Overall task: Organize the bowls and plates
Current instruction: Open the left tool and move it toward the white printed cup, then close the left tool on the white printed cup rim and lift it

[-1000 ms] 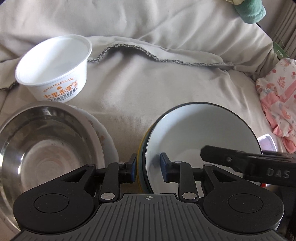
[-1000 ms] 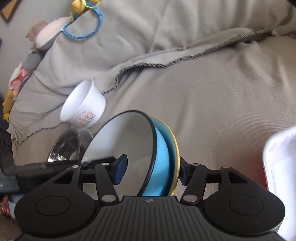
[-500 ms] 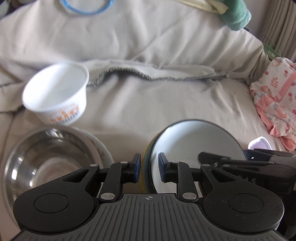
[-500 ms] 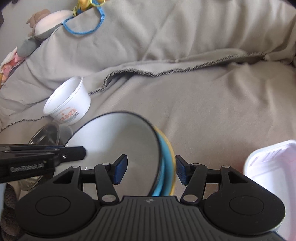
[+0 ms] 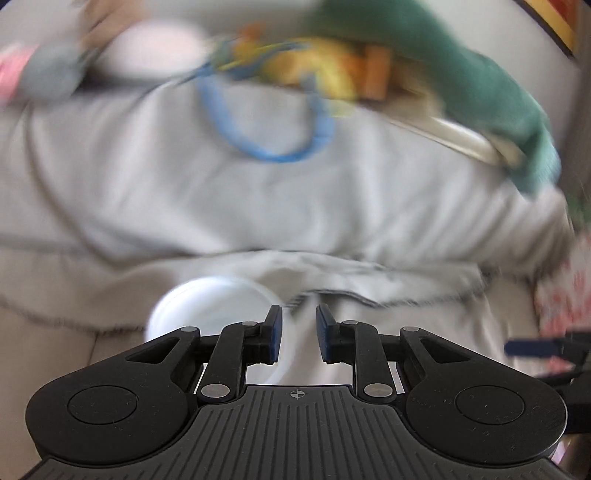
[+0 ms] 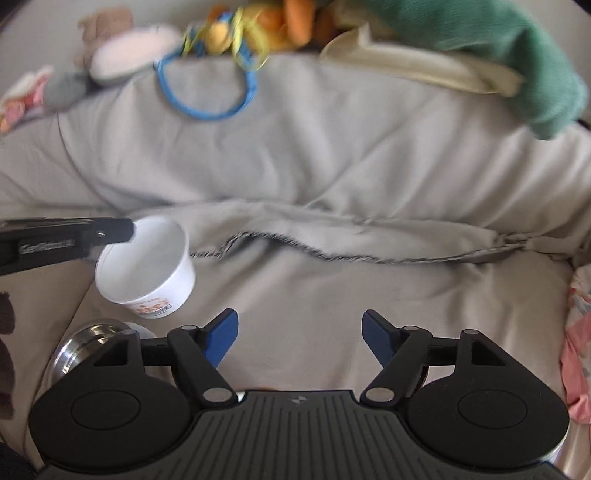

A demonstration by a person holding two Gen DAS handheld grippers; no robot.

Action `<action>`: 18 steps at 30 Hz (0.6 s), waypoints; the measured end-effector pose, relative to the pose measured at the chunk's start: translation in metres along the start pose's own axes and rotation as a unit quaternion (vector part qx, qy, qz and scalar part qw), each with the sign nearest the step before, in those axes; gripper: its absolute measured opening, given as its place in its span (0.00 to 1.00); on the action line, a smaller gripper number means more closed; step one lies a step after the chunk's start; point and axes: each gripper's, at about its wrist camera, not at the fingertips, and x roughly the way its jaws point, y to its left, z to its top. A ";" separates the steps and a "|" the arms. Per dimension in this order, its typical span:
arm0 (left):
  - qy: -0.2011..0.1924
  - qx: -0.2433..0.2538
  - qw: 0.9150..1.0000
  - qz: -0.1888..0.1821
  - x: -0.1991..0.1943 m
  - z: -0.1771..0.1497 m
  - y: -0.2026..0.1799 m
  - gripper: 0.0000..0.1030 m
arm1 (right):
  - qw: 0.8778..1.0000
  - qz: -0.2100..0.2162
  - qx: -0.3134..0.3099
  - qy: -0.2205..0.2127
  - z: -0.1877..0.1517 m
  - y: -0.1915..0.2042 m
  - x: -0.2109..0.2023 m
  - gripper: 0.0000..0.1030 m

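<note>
My left gripper (image 5: 299,332) is held above the grey cloth, its jaws a narrow gap apart with nothing between the pads. The left wrist view is blurred by motion. A white paper bowl (image 5: 210,306) with orange print sits just behind its left finger. In the right wrist view my right gripper (image 6: 300,332) has its jaws opening wide, only bare cloth between them. The same paper bowl (image 6: 144,266) lies tilted at the left, with my left gripper's tip (image 6: 123,229) over its rim. A steel bowl (image 6: 85,343) shows below it. The stacked plates are out of both views.
A grey blanket (image 6: 332,280) covers a sofa, with a frayed hem across the middle. Along the back lie soft toys (image 6: 258,22), a blue ring (image 6: 207,92) and a green cloth (image 6: 535,74). Pink patterned fabric (image 6: 576,350) lies at the right edge.
Both grippers have lifted and tipped upward. The plate stack they clasped is gone from between the jaws and from view. The right jaws have spread wide.
</note>
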 end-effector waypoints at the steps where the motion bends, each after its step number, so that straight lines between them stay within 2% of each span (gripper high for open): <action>1: 0.005 -0.030 1.000 0.000 0.006 0.006 0.023 0.24 | 1.000 -0.002 -0.005 0.018 0.007 0.009 0.010 0.76; 4: 0.042 -0.115 0.992 0.025 0.024 0.015 0.093 0.24 | 0.998 -0.020 -0.025 0.056 0.026 0.043 0.043 0.78; 7: 0.060 -0.179 0.981 0.039 0.037 0.011 0.142 0.24 | 0.997 -0.029 -0.041 0.064 0.039 0.083 0.072 0.80; 11: 0.077 -0.195 0.976 0.055 0.052 0.006 0.158 0.24 | 0.997 0.010 -0.034 0.072 0.050 0.123 0.112 0.80; 14: 0.089 -0.193 0.976 0.051 0.066 0.003 0.154 0.24 | 0.996 0.006 0.010 0.086 0.050 0.131 0.145 0.79; 15: 0.095 -0.196 0.975 0.046 0.070 -0.001 0.153 0.24 | 0.995 0.008 0.025 0.100 0.048 0.131 0.156 0.75; 17: 0.102 -0.205 0.973 0.036 0.075 -0.005 0.153 0.24 | 0.990 0.023 0.052 0.130 0.042 0.128 0.173 0.58; 18: 0.104 -0.208 0.972 0.031 0.078 -0.007 0.153 0.24 | 0.987 0.033 0.061 0.142 0.039 0.126 0.178 0.45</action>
